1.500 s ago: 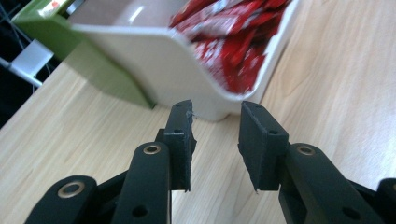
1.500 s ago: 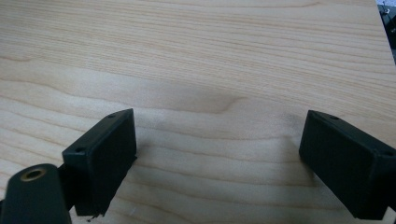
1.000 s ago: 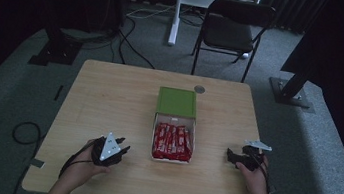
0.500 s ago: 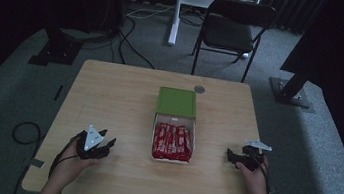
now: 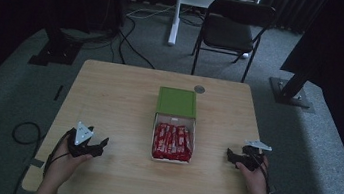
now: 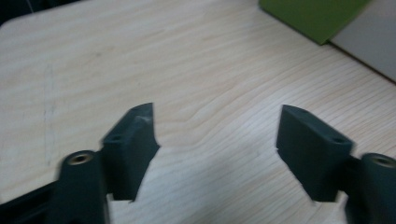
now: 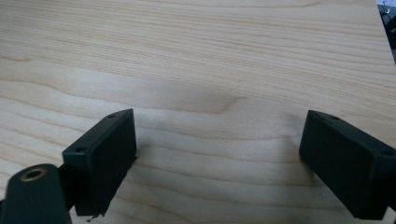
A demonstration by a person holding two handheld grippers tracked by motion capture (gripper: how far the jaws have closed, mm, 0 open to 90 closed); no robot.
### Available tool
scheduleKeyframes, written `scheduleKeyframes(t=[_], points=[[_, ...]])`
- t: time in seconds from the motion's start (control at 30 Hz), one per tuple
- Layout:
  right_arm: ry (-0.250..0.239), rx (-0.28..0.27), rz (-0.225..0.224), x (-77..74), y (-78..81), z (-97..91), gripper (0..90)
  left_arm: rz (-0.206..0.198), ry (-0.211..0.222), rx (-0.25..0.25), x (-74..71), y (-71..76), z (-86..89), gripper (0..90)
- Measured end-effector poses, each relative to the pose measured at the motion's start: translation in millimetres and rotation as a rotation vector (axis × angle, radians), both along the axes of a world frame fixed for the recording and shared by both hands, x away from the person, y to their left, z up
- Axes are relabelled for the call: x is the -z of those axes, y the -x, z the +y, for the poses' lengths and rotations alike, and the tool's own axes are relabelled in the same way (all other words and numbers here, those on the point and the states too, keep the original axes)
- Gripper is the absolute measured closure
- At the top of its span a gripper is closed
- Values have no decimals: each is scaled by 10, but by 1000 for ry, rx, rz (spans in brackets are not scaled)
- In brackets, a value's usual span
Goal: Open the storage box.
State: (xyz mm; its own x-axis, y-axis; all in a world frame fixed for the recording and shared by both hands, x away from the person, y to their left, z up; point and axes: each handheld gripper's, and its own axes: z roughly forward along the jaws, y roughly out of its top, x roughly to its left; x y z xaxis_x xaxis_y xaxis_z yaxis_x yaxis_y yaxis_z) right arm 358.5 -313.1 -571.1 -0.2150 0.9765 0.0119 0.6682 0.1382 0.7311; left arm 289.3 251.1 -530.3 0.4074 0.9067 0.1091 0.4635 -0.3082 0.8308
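The shallow white cardboard tray of red foil-wrapped snack bars [image 5: 173, 141] sits at the middle of the light wooden table [image 5: 119, 100], nearer the person's edge, with its green lid [image 5: 177, 101] lying flat and touching the tray's far end. The bars lie packed side by side, long axes running away from the person.

Handling judgement: each bar is probably light and fairly stiff along its length, but the glossy wrapper is likely slippery and crushes under hard pressure. Take a bar across its narrow width near the middle (an end bar of the row gives a jaw more room). The tray itself is thin card; it probably flexes if lifted by one wall, so grip a short wall close to a corner or support it from both sides.

The left gripper [image 5: 95, 146] rests on the table well to the left of the tray; its jaws have just been opening and stand apart with nothing but bare wood between them. The right gripper [image 5: 230, 156] rests to the right of the tray, jaws wide and empty.

A small round grey disc [image 5: 199, 89] lies beyond the lid.
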Motion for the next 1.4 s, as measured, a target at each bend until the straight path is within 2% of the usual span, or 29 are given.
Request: scheduleKeyframes(t=[0.1, 0.17, 0.33, 0.4, 0.5, 0.57, 0.6, 0.67, 0.73, 0.83, 0.87, 1.03, 1.13, 1.4], points=[[1, -1, 0, 0, 0, -1, 106, 4, 34, -29, -7, -7, 34, 190], [1, -1, 0, 0, 0, -1, 106, 8, 26, -36, -3, -10, 46, 148], [1, -1, 0, 0, 0, -1, 106, 17, 21, -59, 16, -22, 58, 148], [1, -1, 0, 0, 0, -1, 106, 40, 49, -69, 18, -27, 61, 149], [1, -1, 0, 0, 0, -1, 106, 73, 29, -90, 23, -33, 65, 149], [1, -1, 0, 0, 0, -1, 106, 82, 46, -100, 28, -36, 68, 149], [1, -1, 0, 0, 0, -2, 106, 84, 69, -108, 36, -42, 77, 149], [1, -1, 0, 0, 0, -2, 106, 71, 34, -112, 41, -46, 85, 146], [1, -1, 0, 0, 0, -2, 106, 60, -8, -123, 45, -55, 100, 82], [1, -1, 0, 0, 0, -2, 106, 70, -15, -156, 53, -69, 131, 75], [1, -1, 0, 0, 0, -2, 106, 81, -17, -161, 58, -75, 140, 49], [1, -1, 0, 0, 0, -1, 106, 120, -27, -170, 93, -96, 158, 39], [1, -1, 0, 0, 0, -1, 106, 130, -36, -172, 111, -106, 156, 39], [1, -1, 0, 0, 0, -1, 106, 156, -25, -215, 145, -154, 173, 39]])
